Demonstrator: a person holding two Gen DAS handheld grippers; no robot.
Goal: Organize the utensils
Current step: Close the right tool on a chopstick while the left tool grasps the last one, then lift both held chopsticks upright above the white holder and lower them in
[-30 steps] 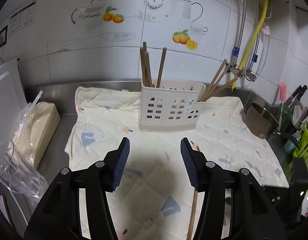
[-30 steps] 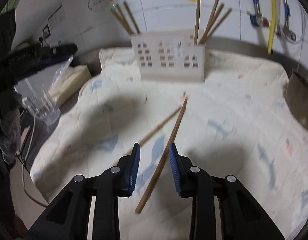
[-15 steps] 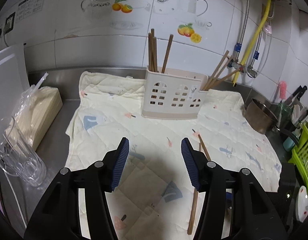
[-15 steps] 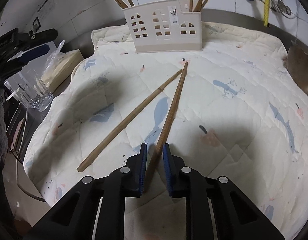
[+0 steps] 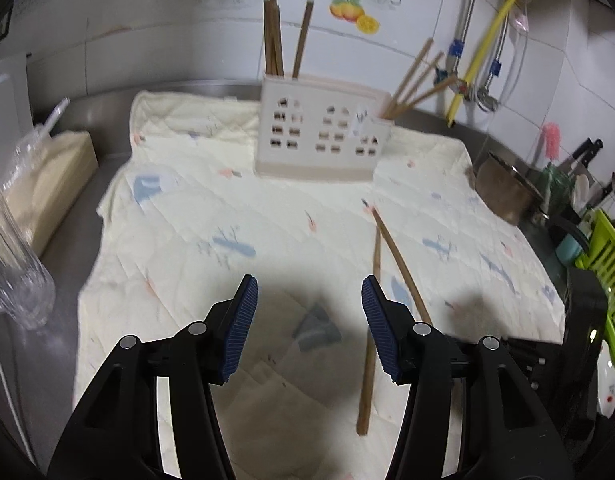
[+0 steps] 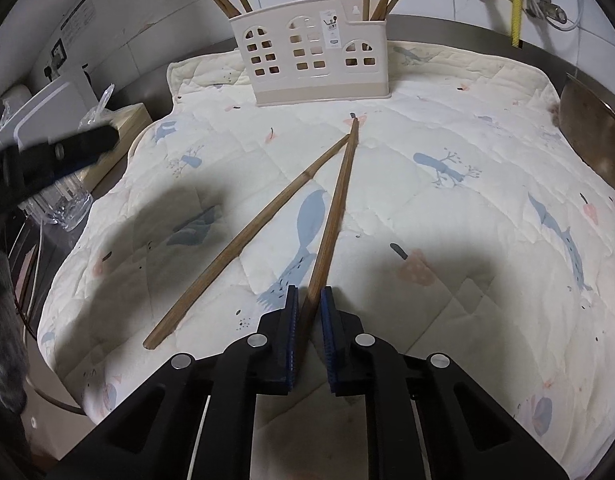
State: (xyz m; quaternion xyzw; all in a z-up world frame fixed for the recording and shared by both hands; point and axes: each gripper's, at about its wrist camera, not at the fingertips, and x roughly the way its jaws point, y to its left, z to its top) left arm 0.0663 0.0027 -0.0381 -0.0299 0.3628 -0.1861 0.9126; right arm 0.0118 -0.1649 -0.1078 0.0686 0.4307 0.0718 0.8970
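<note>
2 chopsticks lie on the quilted cloth (image 6: 487, 120) in front of the holder (image 6: 311, 68), their far tips nearly meeting near a small pink print and their near ends spread apart in a narrow V. The right chopstick (image 6: 335, 216) runs from that meeting point straight back into the right gripper (image 6: 307, 308), whose blue pads are closed against its near end, one on each side. The left chopstick (image 6: 247, 236) lies free on the cloth, angled toward the near left edge, apart from both grippers.

In the left wrist view the same pair appears to the right of the left gripper (image 5: 309, 300): one chopstick (image 5: 369, 344) passes just behind the right finger, the other (image 5: 401, 264) slants away toward the right. The left gripper is wide open, holds nothing, and hangs above the cloth.

The holder stands upright at the far side of the cloth, near the tiled wall (image 5: 167, 40). It is white plastic with window-shaped cutouts. Several chopsticks already stand in its left compartment (image 5: 273, 36) and several more lean outward from its right end (image 5: 415, 76).

Left of the cloth sit a clear glass (image 5: 15, 280) and a tissue pack (image 5: 47, 184). A metal pot (image 5: 507, 188) and a green rack (image 5: 607, 264) are on the right.
</note>
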